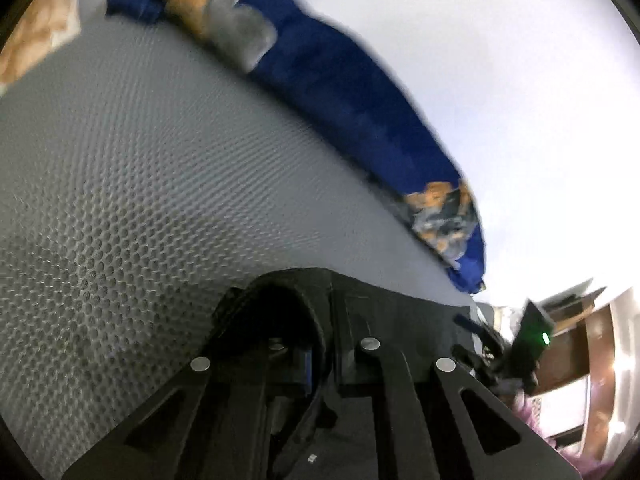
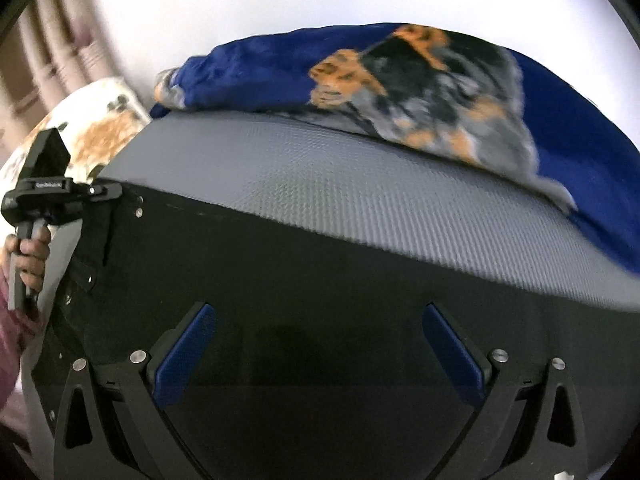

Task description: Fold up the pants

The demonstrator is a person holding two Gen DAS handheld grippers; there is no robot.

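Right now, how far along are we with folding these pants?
Early, by the look of it. The black pants lie spread on the grey mattress, with no clear fold showing. In hand: the left gripper is shut on the pants' waistband, also seen in the right wrist view. The right gripper hovers open over the fabric, gripping nothing. Left: apparently all of the folding.

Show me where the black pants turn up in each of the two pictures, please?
Left wrist view: the black pants sit at the bottom centre, bunched between the fingers of the left hand-held gripper, which is shut on them.
Right wrist view: the pants spread wide across the lower half, under the open right hand-held gripper.
Shared landmark: the blue blanket with an orange and grey print, along the far edge of the grey mattress.
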